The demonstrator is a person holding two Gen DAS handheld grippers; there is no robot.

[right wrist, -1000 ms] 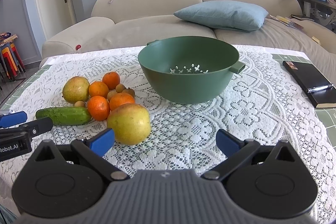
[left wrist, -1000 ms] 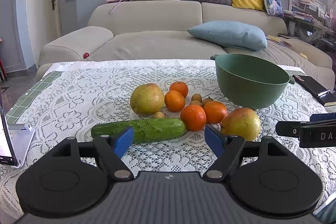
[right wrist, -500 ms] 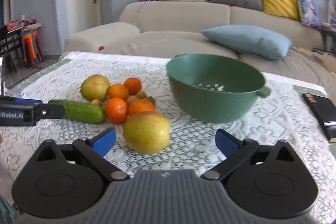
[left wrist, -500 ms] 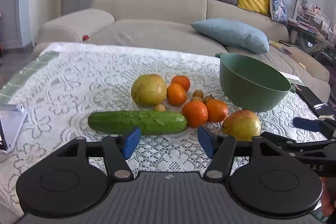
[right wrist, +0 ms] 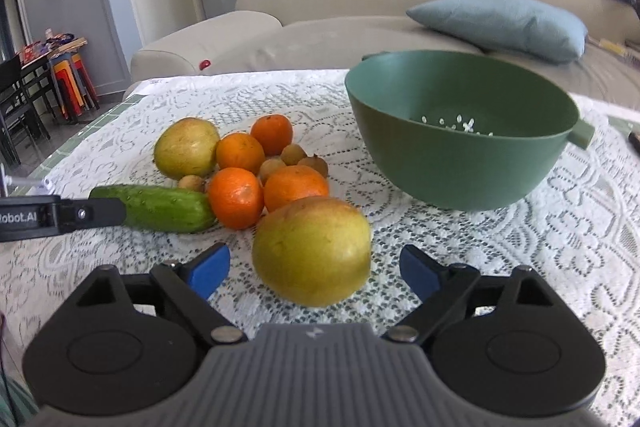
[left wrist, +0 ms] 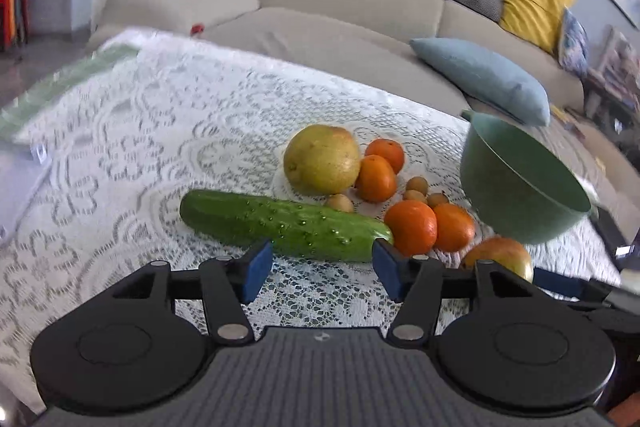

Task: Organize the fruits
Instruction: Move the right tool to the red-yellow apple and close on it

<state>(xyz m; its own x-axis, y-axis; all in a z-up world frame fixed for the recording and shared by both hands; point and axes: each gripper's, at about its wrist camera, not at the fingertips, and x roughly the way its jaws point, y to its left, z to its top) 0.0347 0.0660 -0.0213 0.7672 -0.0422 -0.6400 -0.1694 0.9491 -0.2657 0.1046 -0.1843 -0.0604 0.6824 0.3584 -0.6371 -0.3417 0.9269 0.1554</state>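
Left hand-held gripper (left wrist: 322,267) faces cucumber (left wrist: 286,225) lying crosswise.

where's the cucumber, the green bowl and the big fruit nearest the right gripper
cucumber (left wrist: 288,225), left wrist view, middle of its bumpy skin
green bowl (right wrist: 452,167), right wrist view, outer wall
big yellow-green fruit (right wrist: 312,251), right wrist view, middle of its front face
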